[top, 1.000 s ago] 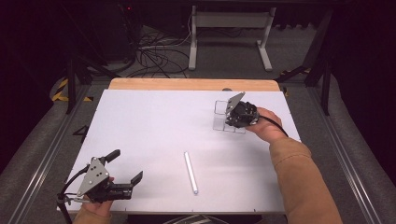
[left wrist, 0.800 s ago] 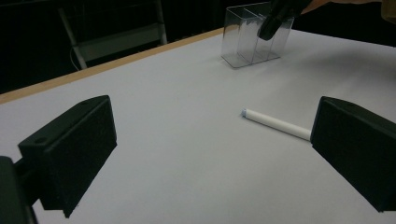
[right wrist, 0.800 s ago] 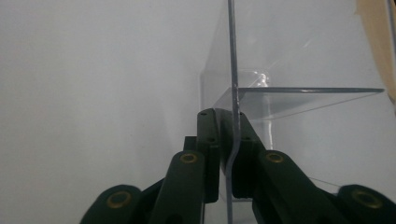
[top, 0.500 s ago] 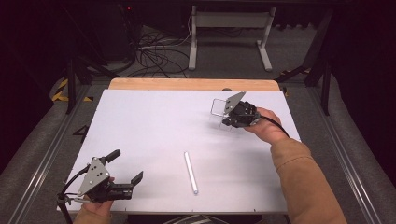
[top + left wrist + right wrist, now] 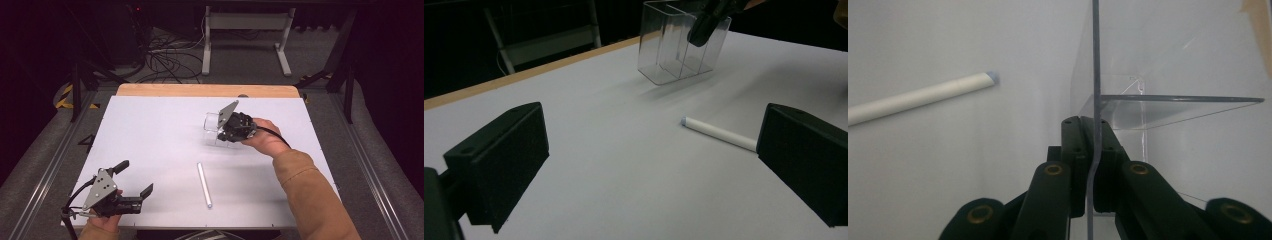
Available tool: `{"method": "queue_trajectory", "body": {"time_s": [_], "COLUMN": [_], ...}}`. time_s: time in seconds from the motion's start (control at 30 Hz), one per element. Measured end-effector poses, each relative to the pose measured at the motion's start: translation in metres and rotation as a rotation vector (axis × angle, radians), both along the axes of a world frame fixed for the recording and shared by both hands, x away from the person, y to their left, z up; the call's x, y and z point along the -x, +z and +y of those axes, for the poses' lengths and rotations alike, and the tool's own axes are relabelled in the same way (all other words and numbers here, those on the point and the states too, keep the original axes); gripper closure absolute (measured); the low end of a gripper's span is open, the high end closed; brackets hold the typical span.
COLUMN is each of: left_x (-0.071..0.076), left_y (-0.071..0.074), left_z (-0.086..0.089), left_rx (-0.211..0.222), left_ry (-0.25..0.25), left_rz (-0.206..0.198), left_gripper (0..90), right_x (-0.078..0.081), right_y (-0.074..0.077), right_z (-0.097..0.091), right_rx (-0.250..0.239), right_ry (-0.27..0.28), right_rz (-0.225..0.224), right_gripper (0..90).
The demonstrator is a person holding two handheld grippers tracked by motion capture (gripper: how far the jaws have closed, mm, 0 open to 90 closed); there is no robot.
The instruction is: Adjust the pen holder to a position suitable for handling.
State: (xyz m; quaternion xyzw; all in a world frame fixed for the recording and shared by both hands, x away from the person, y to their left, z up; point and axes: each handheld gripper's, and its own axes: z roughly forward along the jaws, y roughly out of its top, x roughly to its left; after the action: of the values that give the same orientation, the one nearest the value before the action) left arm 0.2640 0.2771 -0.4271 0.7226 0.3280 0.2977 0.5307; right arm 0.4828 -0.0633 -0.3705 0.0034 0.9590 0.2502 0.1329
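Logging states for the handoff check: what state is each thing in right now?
Clear organizer: empty, one wall clamped.
Right gripper: jaws shut on the organizer's wall.
Left gripper: jaws open, nothing between them, near the table's front edge.
White tube: lying flat on the table, apart from both grippers.

High view: overhead, facing forward-down on worktop (image 5: pixel 150 130). Tool views: low, close. All share the stick (image 5: pixel 204 184).

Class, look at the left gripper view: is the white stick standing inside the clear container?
No. The white stick lies flat on the white table, apart from the clear container, which stands farther back.
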Motion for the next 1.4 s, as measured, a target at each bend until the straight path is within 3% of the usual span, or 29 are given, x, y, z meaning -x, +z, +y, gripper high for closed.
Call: {"method": "queue_trajectory", "body": {"time_s": [0.07, 0.4, 0.7, 1.0, 1.1, 1.27, 1.3, 1.33, 1.4], "left_x": [0.000, -0.001, -0.001, -0.001, -0.001, -0.001, -0.001, -0.001, -0.001], "left_y": [0.000, 0.000, 0.000, 0.000, 0.000, 0.000, 0.000, 0.000, 0.000], "left_z": [0.000, 0.000, 0.001, 0.000, 0.000, 0.001, 0.001, 0.001, 0.002], "left_rx": [0.000, -0.003, 0.001, 0.001, 0.000, 0.001, 0.002, 0.001, -0.001], "left_ry": [-0.002, -0.005, -0.008, -0.009, -0.009, -0.009, -0.009, -0.008, -0.007], "left_rz": [0.002, 0.000, 0.005, 0.004, 0.005, 0.004, 0.004, 0.004, 0.003], "left_gripper": [1.2, 1.2, 1.2, 1.2, 1.2, 1.2, 1.2, 1.2, 1.2], "right_x": [0.002, 0.009, 0.012, 0.009, 0.008, 0.007, 0.007, 0.007, 0.011], "right_y": [-0.002, -0.011, -0.018, -0.019, -0.020, -0.018, -0.015, -0.015, -0.007], "right_z": [0.006, 0.032, 0.053, 0.054, 0.055, 0.052, 0.049, 0.049, 0.041], "right_rx": [0.022, 0.044, 0.066, 0.066, 0.059, 0.020, -0.009, -0.009, -0.086], "right_ry": [0.013, 0.046, 0.090, 0.087, 0.085, 0.037, 0.034, 0.034, 0.001], "right_rz": [0.015, 0.057, 0.070, 0.081, 0.077, 0.089, 0.081, 0.081, 0.054], "right_gripper": [87.1, 87.1, 86.8, 84.2, 83.7, 75.9, 67.3, 67.3, 53.3]}}
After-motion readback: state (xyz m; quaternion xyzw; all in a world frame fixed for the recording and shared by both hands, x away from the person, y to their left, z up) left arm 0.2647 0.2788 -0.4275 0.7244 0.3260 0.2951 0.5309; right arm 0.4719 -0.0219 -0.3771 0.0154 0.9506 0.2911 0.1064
